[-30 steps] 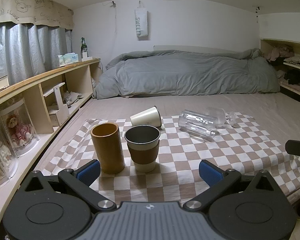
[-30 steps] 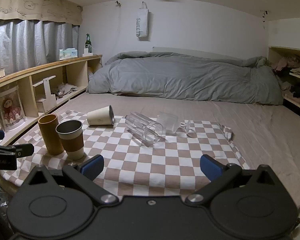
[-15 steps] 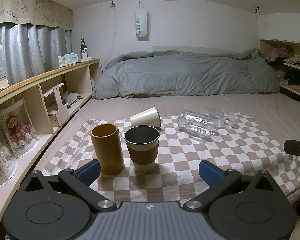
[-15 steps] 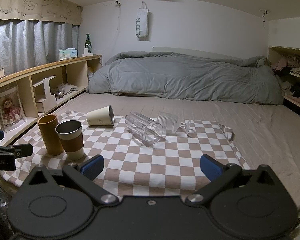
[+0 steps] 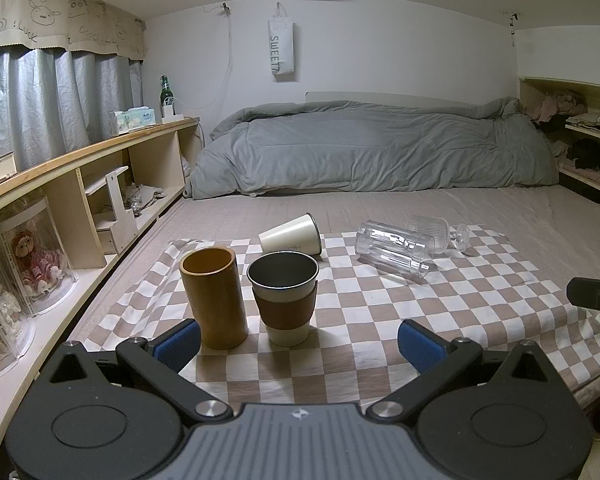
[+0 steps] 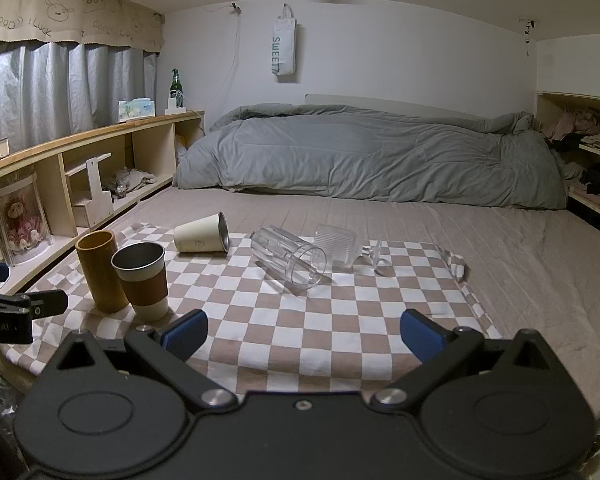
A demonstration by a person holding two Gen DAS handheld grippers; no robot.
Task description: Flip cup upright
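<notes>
1. Five vessels on the checkered cloth (image 5: pixel 380 312): two upright, namely a wooden cup (image 5: pixel 214 296) and a sleeved cup (image 5: pixel 284 296); three lying down, namely a cream cup (image 5: pixel 290 236), a clear tumbler (image 6: pixel 290 260) and a ribbed glass (image 6: pixel 338 246), possibly stemmed.
2. Left gripper (image 5: pixel 300 338) and right gripper (image 6: pixel 302 330): both spread wide, holding nothing.
3. Readable: "SWEET" on the hanging bag (image 5: pixel 280 46); "GOOD LUCK" on the valance (image 6: pixel 60 14).

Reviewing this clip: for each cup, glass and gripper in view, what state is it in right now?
Wooden cup: upright.
Sleeved cup: upright, mouth open.
White cup: on its side.
Clear tumbler: on its side.
Ribbed stem glass: on its side.
Left gripper: open, holding nothing.
Right gripper: open, holding nothing.
</notes>
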